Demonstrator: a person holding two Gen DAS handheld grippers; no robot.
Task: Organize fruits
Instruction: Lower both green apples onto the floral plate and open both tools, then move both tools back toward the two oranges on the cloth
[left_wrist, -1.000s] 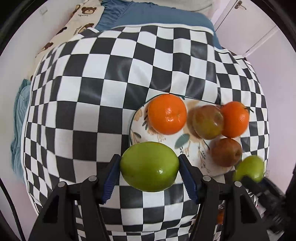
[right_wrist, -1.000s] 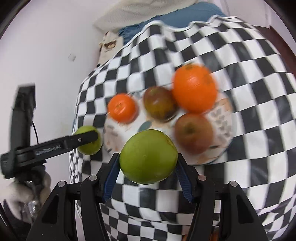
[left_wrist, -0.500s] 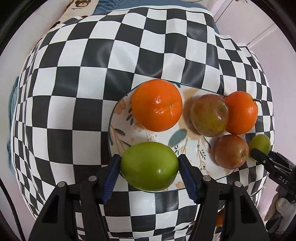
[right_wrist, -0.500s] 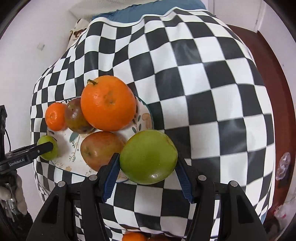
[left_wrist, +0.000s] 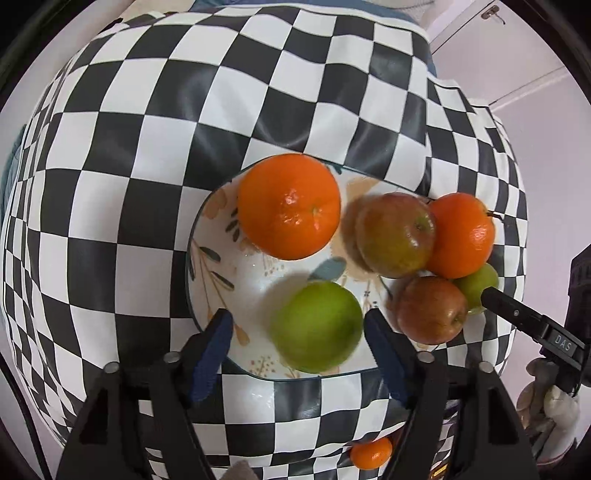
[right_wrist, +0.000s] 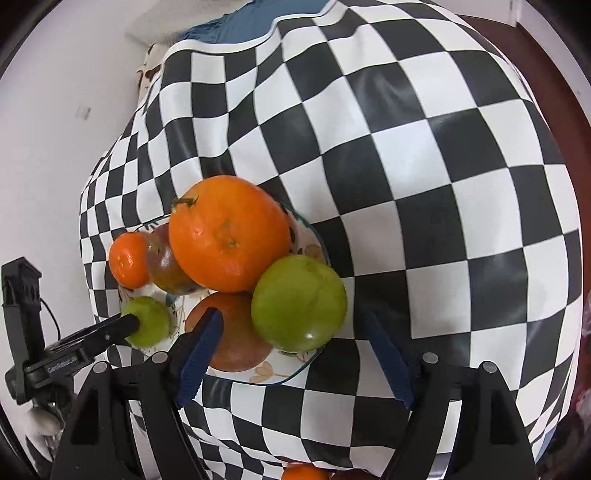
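Left gripper (left_wrist: 297, 325) up close, jaws spread wide and released, and a green apple (left_wrist: 317, 326) sits loose between the pads, clear of both, blurred, down on the plate (left_wrist: 207, 258) at its 6 o'clock. Over to the right gripper (right_wrist: 291, 325): jaws parted too, gripping nothing, with the second green apple (right_wrist: 299, 302) lying just ahead of the left pad on the plate's (right_wrist: 295, 369) near-right rim.

Further in, left view: a red apple (left_wrist: 430, 308) at 4 o'clock, the big orange (left_wrist: 289, 206) at 12, a red-green apple (left_wrist: 395, 234) at 2 touching a smaller orange (left_wrist: 461, 234) at the rim. Six fruits in the dish, all on a checkered cloth (left_wrist: 147, 147).

Left view alone shows a small orange (left_wrist: 370, 452) down below the table edge, and the right gripper's black finger poking in at 4 o'clock against its apple. Right view alone shows the left gripper's finger reaching in at 8 o'clock to the other green apple, plus a dark red floor (right_wrist: 546, 62) at 1 o'clock. Beyond the cloth, blue bedding (right_wrist: 236, 29).
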